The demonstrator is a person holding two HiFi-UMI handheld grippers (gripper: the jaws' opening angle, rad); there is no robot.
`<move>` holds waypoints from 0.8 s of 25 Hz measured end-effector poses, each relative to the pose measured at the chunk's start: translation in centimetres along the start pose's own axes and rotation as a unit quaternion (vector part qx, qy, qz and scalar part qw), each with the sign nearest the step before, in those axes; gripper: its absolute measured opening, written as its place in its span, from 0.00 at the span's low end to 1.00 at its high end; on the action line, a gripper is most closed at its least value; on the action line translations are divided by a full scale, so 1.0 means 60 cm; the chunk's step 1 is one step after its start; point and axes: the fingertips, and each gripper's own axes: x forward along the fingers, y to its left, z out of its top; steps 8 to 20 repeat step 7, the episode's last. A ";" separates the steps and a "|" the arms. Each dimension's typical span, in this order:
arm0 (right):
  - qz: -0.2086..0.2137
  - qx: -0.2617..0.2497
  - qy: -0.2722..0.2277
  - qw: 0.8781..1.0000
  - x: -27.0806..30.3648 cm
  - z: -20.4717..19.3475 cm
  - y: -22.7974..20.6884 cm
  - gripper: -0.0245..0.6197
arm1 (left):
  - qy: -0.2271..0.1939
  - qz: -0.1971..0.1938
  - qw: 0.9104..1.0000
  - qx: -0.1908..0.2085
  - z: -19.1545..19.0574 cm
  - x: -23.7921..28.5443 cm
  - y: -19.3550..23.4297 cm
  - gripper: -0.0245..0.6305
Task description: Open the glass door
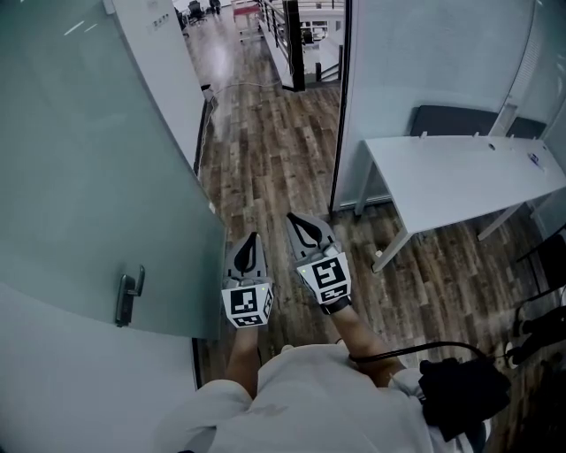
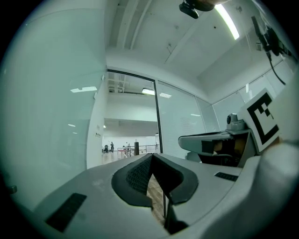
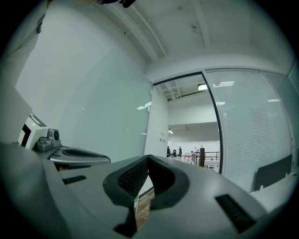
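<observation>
Both the left tongs [image 1: 251,243] and the right tongs [image 1: 301,226] are pressed together, empty, aimed level at the doorway [image 1: 265,133], likely because the glass door [image 1: 97,177] already stands swung open at left.

Office with glass-walled rooms.
Frosted glass partitions [image 1: 424,53], a glass door [image 1: 88,195] with a lever handle [image 1: 129,296], a white counter [image 1: 460,181], wood-plank floor [image 1: 274,168], a ceiling strip light [image 2: 229,21], and a railing [image 1: 287,26] in the hall beyond.

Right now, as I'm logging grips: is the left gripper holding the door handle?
No, the left gripper, jaws together on nothing, sits apart from the door handle on the glass door.
</observation>
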 end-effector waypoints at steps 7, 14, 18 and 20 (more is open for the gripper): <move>0.002 -0.005 0.000 1.000 -0.007 -0.019 0.009 0.04 | -0.011 0.004 1.000 -0.002 -0.004 -0.010 -0.007 0.04; 0.002 -0.005 0.000 1.000 -0.007 -0.019 0.009 0.04 | -0.011 0.004 1.000 -0.002 -0.004 -0.010 -0.007 0.04; 0.002 -0.005 0.000 1.000 -0.007 -0.019 0.009 0.04 | -0.011 0.004 1.000 -0.002 -0.004 -0.010 -0.007 0.04; 0.002 -0.005 0.000 1.000 -0.007 -0.019 0.009 0.04 | -0.011 0.004 1.000 -0.002 -0.004 -0.010 -0.007 0.04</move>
